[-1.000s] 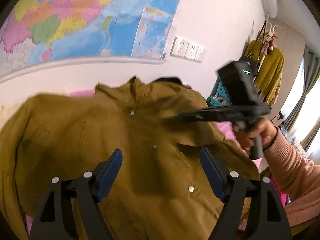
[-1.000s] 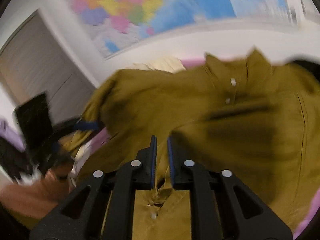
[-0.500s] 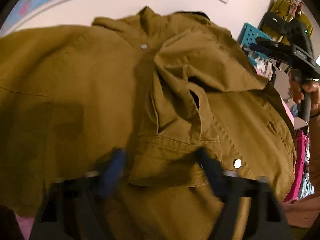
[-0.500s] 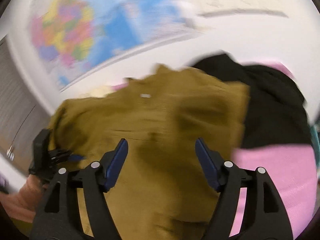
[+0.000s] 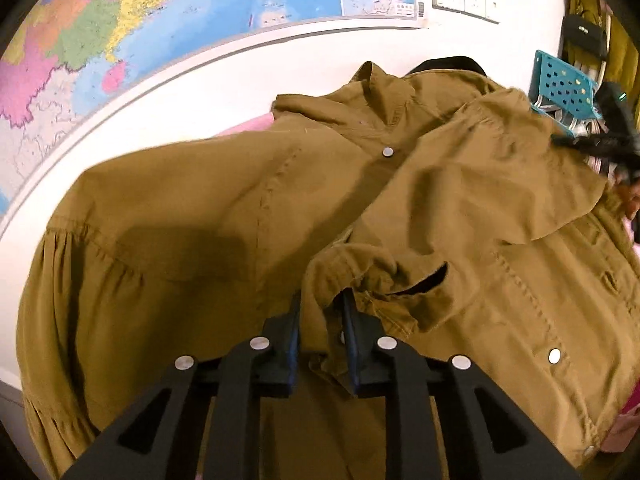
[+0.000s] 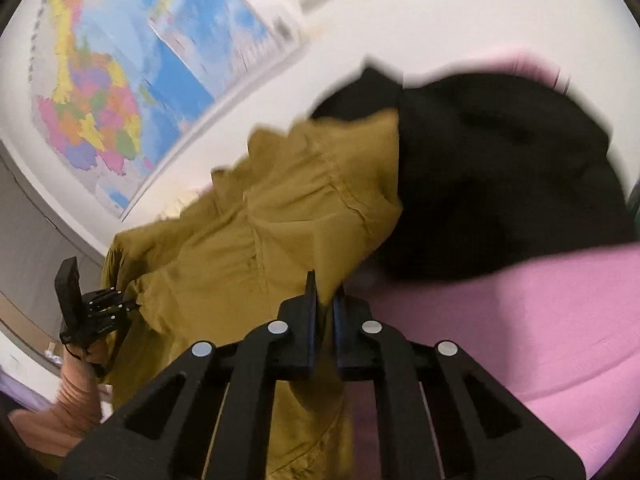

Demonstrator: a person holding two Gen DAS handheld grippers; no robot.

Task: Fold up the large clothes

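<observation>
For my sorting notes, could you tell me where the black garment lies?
In the right wrist view the black garment lies upper right, on the pink cover, beside the mustard shirt.

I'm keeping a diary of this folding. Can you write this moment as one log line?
step: fold mustard-yellow button-up cotton shirt | left hand-held gripper: closing on cuff | right hand-held gripper: shut on shirt edge

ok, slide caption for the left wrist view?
Left claw closing on a fold of the mustard shirt, wall map behind.
</observation>
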